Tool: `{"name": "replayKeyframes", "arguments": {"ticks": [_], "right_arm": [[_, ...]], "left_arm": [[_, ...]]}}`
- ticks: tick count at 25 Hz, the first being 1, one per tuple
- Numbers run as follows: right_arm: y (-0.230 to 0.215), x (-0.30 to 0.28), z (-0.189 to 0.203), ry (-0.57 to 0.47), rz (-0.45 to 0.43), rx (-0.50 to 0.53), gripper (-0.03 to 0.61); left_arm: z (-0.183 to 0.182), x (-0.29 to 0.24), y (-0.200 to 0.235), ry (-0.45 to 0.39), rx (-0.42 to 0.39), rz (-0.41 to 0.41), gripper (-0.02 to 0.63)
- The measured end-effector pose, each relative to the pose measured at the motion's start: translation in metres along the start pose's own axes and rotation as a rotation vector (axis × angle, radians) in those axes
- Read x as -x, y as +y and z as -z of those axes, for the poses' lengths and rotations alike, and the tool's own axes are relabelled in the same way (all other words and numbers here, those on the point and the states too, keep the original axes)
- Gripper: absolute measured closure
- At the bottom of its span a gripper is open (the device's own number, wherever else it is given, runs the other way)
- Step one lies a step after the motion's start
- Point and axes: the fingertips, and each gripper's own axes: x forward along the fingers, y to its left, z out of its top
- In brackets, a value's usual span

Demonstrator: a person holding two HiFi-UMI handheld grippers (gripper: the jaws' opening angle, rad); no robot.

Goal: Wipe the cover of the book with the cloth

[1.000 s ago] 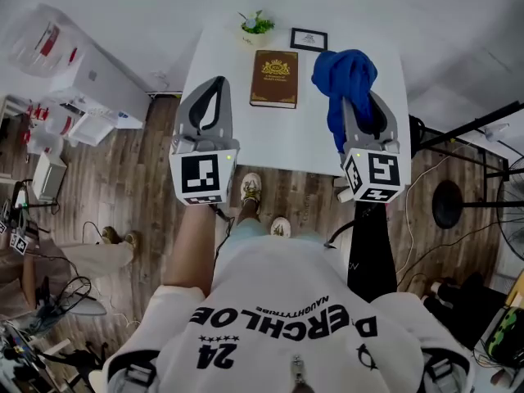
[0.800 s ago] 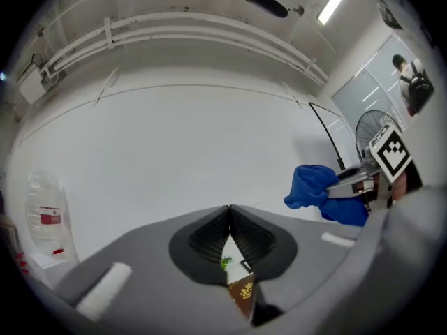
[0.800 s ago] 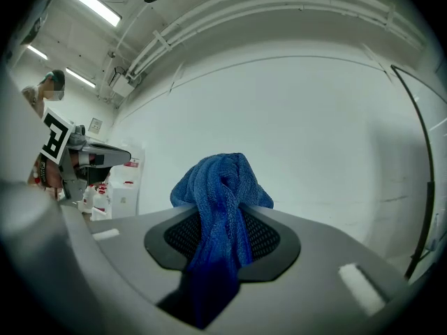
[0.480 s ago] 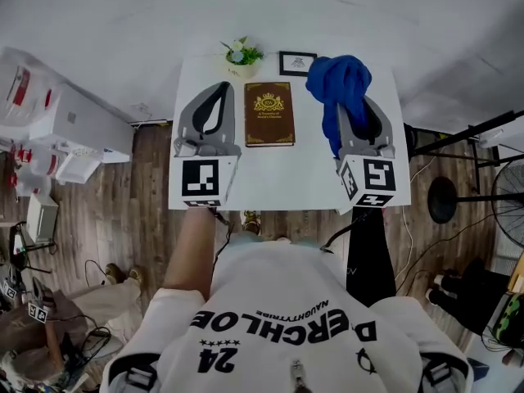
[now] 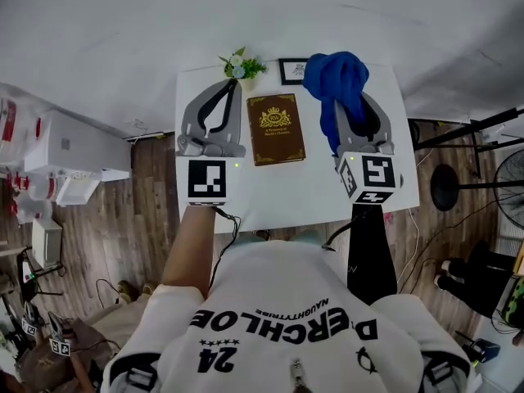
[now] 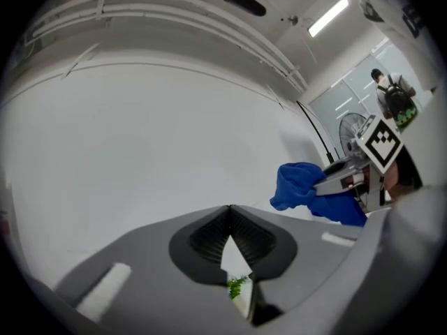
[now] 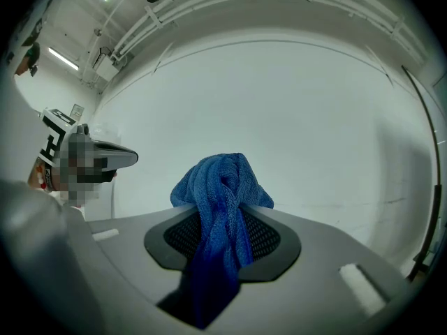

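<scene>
Table (image 5: 311, 195) holds book (image 5: 276, 128) near far edge; right gripper (image 5: 354, 105) clamps cloth (image 5: 336, 76).

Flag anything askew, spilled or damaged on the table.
Nothing stands out. The book lies closed and flat, the small plant is upright, and the blue cloth is bunched in the right claw.

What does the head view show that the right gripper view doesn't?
Only the head view: the book, plant and frame on the table. Only the right gripper view: ceiling lights, and the jaws pressed into the cloth up close. Both: the cloth, the right tongs holding it, and the left tongs.
</scene>
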Motion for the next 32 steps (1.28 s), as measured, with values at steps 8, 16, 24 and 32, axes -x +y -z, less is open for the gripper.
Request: {"name": "replayKeyframes", "arguments": {"ticks": [8, 16, 24, 32], "right_arm": [[0.023, -0.024, 0.006, 0.021, 0.001, -0.001, 0.448], [0.045, -0.028, 0.019, 0.066, -0.012, 0.017, 0.448], [0.039, -0.037, 0.041, 0.099, -0.010, -0.056, 0.448], [0.055, -0.066, 0.082, 0.209, -0.110, -0.063, 0.448]], "left_arm": [[0.018, -0.011, 0.022, -0.025, 0.025, -0.024, 0.557], [0.039, -0.012, 0.027, -0.074, 0.116, -0.047, 0.557], [0.086, -0.017, 0.004, 0.005, 0.184, 0.003, 0.557], [0.130, -0.036, -0.020, 0.049, 0.231, 0.054, 0.557]]}}
